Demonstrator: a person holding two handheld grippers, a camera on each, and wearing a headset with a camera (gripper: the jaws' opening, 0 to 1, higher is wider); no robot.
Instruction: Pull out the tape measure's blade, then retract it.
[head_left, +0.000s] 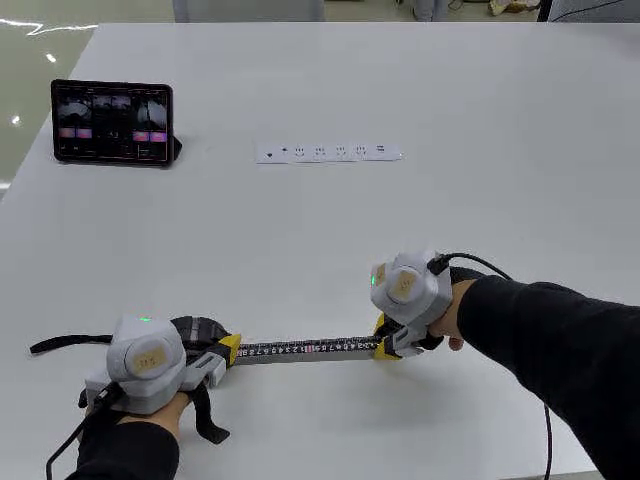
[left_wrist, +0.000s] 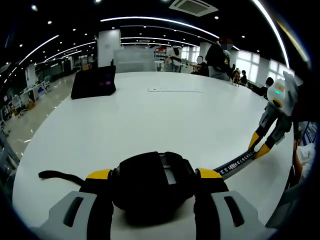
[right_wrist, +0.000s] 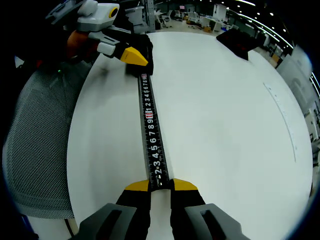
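A black tape measure case (left_wrist: 152, 182) lies on the white table at the near left, with my left gripper (left_wrist: 154, 174) shut on it between yellow-tipped fingers (left_wrist: 99, 174). In the head view the case (head_left: 203, 331) sits beside that gripper (head_left: 222, 352). Its dark numbered blade (head_left: 305, 349) runs flat to the right along the table. My right gripper (right_wrist: 160, 185) is shut on the blade's free end; the blade (right_wrist: 149, 125) stretches away to the case (right_wrist: 141, 59). That gripper (head_left: 388, 348) is at the near centre-right.
A tablet (head_left: 112, 121) stands at the far left of the table (head_left: 420, 210). A white power strip (head_left: 328, 152) lies at the far middle. The case's black strap (head_left: 70, 343) trails left. People stand beyond the table's far edge in the left gripper view.
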